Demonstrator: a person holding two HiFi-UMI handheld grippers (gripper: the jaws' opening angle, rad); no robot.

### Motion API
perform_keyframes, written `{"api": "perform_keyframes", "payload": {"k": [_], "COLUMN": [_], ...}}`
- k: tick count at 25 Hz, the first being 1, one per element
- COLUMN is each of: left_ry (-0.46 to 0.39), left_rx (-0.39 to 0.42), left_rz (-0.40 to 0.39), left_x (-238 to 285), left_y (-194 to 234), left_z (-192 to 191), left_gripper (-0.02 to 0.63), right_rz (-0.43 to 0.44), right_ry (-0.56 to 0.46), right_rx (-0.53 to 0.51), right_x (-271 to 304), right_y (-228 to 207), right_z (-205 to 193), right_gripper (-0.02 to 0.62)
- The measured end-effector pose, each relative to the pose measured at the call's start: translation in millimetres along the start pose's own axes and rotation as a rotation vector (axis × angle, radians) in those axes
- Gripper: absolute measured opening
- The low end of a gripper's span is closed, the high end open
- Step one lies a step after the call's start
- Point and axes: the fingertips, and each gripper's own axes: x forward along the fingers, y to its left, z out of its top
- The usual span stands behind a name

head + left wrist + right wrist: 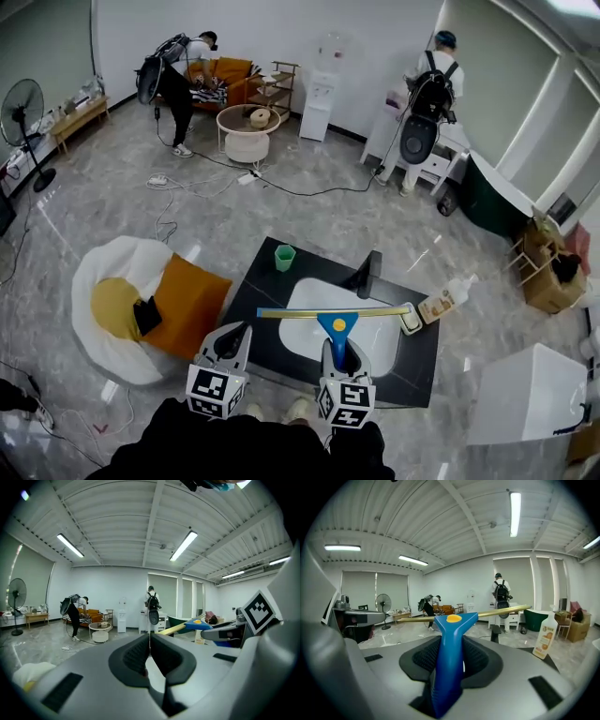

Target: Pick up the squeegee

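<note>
The squeegee (336, 320) has a blue handle with a yellow dot and a long yellow blade. My right gripper (338, 352) is shut on that blue handle (449, 656), and holds it raised above the white sink basin (305, 309), blade level and crosswise. The blade (492, 613) runs across the right gripper view. In the left gripper view the squeegee (190, 626) shows at the right. My left gripper (228, 345) hangs beside the right one, over the counter's near-left corner. Its jaws are pressed together with nothing between them (149, 654).
The black counter (253, 300) carries a green cup (284, 257), a black faucet (367, 273), a sponge (410, 320) and a soap bottle (446, 299). A white and orange seat (141, 305) stands to the left, a white box (525, 394) to the right. Two people work at the far wall.
</note>
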Motion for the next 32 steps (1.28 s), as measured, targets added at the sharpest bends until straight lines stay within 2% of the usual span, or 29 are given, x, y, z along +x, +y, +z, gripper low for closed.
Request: {"api": "perform_keyframes", "payload": {"k": [11, 16, 22, 32], "left_ry": [0.021, 0.037, 0.046, 0.051], "left_rx": [0.050, 0.064, 0.070, 0.062], "left_rz": [-0.153, -0.191, -0.212, -0.183], "left_x": [14, 18, 21, 19], "left_y": [-68, -91, -103, -97], "left_z": [-5, -11, -14, -14], "left_gripper": [0.025, 0.025, 0.025, 0.025], "right_rz": [-0.156, -0.197, -0.210, -0.179], "right_ry": [-0.010, 0.000, 0.001, -0.004], "right_rx": [0.076, 0.102, 0.109, 0.104], "right_x": [-60, -78, -84, -78], "right_y": [-56, -74, -83, -78], "right_z": [-29, -43, -49, -44], "right_gripper": [0.144, 0.144, 0.144, 0.144]}}
